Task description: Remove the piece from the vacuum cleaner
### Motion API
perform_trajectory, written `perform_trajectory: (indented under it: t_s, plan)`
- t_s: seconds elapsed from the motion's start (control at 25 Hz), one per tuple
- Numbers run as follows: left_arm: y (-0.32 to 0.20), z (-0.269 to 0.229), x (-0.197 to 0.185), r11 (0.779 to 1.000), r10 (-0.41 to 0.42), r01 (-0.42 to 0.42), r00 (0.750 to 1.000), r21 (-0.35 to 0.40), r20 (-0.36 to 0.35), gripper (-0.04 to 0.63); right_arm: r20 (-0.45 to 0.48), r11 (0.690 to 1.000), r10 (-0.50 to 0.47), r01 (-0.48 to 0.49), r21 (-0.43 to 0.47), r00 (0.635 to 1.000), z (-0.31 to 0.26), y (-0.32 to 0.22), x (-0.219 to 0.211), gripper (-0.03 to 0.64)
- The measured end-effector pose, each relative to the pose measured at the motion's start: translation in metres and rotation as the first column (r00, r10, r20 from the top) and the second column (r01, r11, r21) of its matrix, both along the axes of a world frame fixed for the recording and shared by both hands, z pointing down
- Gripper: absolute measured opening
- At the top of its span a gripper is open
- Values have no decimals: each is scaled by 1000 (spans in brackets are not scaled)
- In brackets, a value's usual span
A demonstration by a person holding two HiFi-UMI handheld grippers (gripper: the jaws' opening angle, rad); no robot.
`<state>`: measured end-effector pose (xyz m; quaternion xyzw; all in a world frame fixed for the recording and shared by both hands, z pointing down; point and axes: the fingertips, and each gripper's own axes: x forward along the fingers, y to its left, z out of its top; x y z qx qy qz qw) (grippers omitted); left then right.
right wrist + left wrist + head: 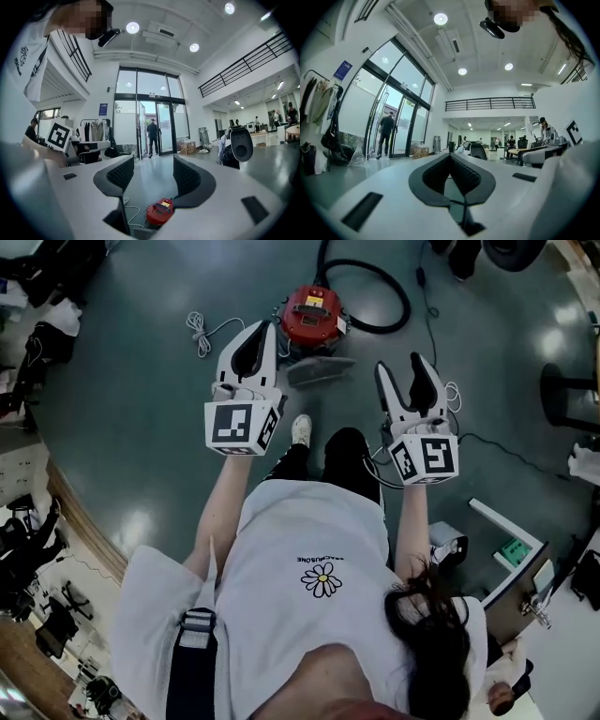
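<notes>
Vacuum cleaner [314,315] sits on the floor [141,427], beyond both raised tools. Left tool [265,326] is pinched together, empty; right tool [401,364] gapes, empty. Best lower both and spread the left before reaching.

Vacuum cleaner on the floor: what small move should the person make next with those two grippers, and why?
Probably lower the right gripper toward the red vacuum cleaner. Both grippers are up in the air, clear of it, and hold nothing. The right one's jaws are apart and ready to grasp, while the left gripper is shut.
</notes>
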<state>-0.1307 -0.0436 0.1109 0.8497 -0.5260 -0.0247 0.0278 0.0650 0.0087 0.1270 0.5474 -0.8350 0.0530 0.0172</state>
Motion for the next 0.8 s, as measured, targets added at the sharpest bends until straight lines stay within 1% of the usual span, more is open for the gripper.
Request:
perform_trajectory:
  t_s: [0.16, 0.24, 0.36, 0.44, 0.52, 0.6, 0.64, 0.68, 0.72, 0.8]
  plan:
    - [-25, 18, 17, 999, 33, -32, 999, -41, 24, 5, -54, 998, -25, 22, -55, 998, 25, -30, 6, 255]
    - [-40, 29, 22, 998, 31, -29, 999, -61, 37, 5, -65, 996, -35, 29, -88, 997, 40, -47, 9, 255]
    - [-61, 54, 25, 993, 16, -11, 999, -115, 46, 5, -89, 991, -59, 47, -129, 994, 69, -68, 10, 256]
    - [-78, 78, 32, 989, 22, -13, 998, -149, 59, 5, -144, 986, -100, 79, -147, 985, 91, -80, 9, 256]
    - [-99, 113, 41, 983, 43, -24, 994, -181, 101, 5, -213, 977, -164, 129, -168, 963, 121, -94, 4, 256]
    - [-124, 160, 54, 974, 93, -53, 980, -219, 177, 5, -299, 962, -241, 186, -201, 923, 163, -111, -2, 256]
    - [-135, 190, 61, 966, 134, -76, 965, -247, 225, 5, -348, 950, -287, 219, -224, 892, 188, -118, -5, 256]
    - [-145, 222, 69, 954, 183, -103, 944, -280, 274, 5, -393, 934, -337, 253, -251, 855, 215, -123, -8, 256]
    - [-153, 255, 76, 939, 235, -129, 917, -318, 322, 5, -432, 915, -390, 290, -279, 813, 244, -126, -10, 256]
    - [-167, 323, 86, 900, 337, -163, 847, -403, 410, 5, -485, 865, -497, 366, -344, 719, 303, -130, -16, 256]
